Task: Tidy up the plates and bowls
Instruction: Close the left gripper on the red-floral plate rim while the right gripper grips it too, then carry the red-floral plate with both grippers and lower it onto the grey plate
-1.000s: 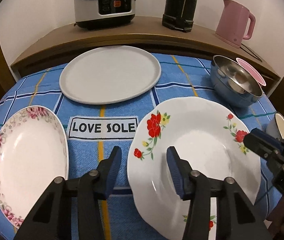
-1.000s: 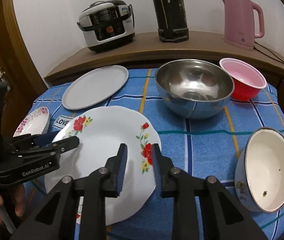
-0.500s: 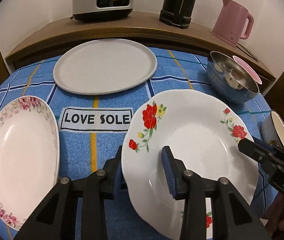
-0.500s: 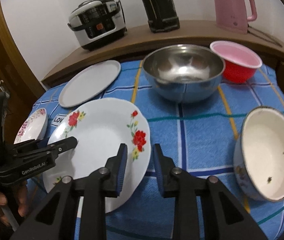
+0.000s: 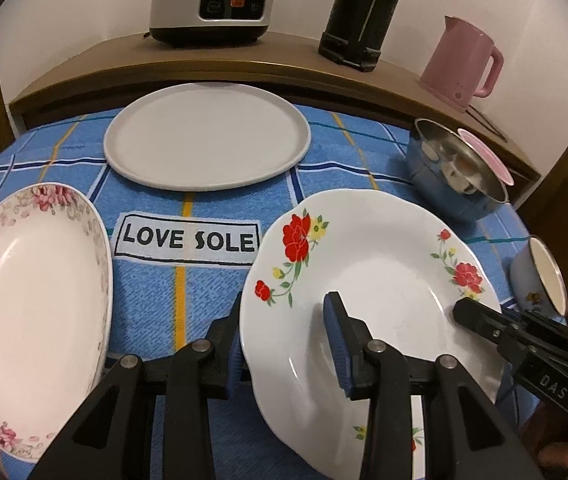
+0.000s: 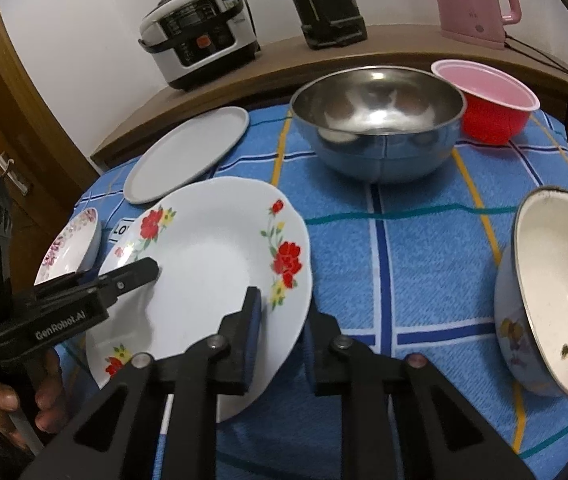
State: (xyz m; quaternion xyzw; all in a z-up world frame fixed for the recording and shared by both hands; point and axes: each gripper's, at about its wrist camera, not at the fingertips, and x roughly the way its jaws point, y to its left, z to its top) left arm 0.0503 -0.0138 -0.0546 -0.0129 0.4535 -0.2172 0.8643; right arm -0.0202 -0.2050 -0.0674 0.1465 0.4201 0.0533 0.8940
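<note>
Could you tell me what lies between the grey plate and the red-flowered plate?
Only blue checked cloth separates the grey plate from the red-flowered plate, as the left wrist view shows.

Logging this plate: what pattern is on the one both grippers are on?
White plate with red and yellow flower sprays on green stems; clearest in the left wrist view.

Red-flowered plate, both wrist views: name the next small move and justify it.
Probably lift it a little, level, with both hands together. The left hand-held gripper straddles the near-left rim of the red-flowered plate, and the right hand-held gripper straddles the opposite rim, its jaws closing on it. The plate already looks tilted off the blue cloth, with nothing stacked on it.
</note>
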